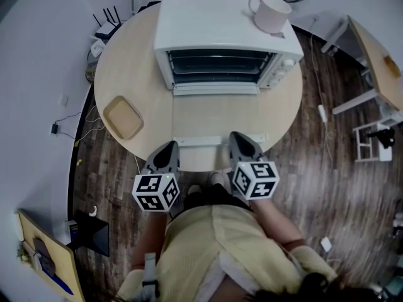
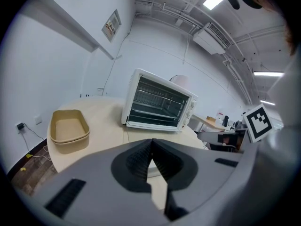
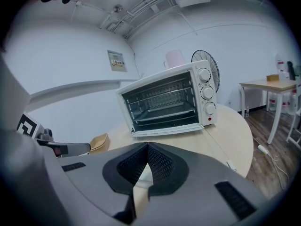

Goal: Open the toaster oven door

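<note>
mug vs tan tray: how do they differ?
Place: the mug stands on top of the toaster oven; the tan tray lies on the round table, left of the oven.
Shape: the mug is tall and round with a handle; the tray is shallow, rectangular, with rounded corners.
Colour: the mug is pale pinkish, the tray tan.
Shared: both sit open side up.

Left gripper [image 2: 151, 142] jaws meet tip to tip, nothing between; ahead on the counter [image 2: 106, 126], white toaster oven [image 2: 157, 105], beige tray [image 2: 69, 128] at left.
</note>
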